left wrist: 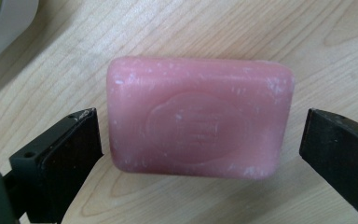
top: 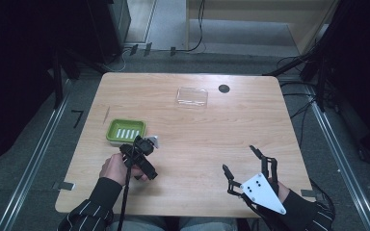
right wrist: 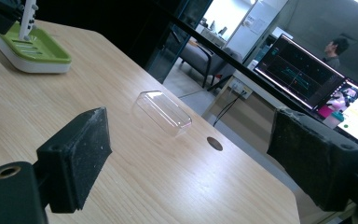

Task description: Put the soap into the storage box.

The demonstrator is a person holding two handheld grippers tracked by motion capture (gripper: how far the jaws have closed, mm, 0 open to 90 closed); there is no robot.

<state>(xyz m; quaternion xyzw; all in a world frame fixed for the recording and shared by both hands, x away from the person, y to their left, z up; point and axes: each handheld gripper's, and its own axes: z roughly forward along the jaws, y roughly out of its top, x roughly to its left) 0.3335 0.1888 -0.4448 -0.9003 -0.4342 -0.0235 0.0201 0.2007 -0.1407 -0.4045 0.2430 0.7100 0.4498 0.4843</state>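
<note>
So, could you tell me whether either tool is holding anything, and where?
Nothing held. The left tool is open astride the soap; the right tool is open.

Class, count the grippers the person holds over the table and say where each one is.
2. The left gripper sits beside the green soap dish, its open jaws either side of the pink soap. The right gripper is open near the table's right front.

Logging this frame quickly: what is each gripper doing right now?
Left gripper: open, fingers either side of the pink rectangular soap bar on the table, not gripping it.
Right gripper: open, holding nothing.
</note>
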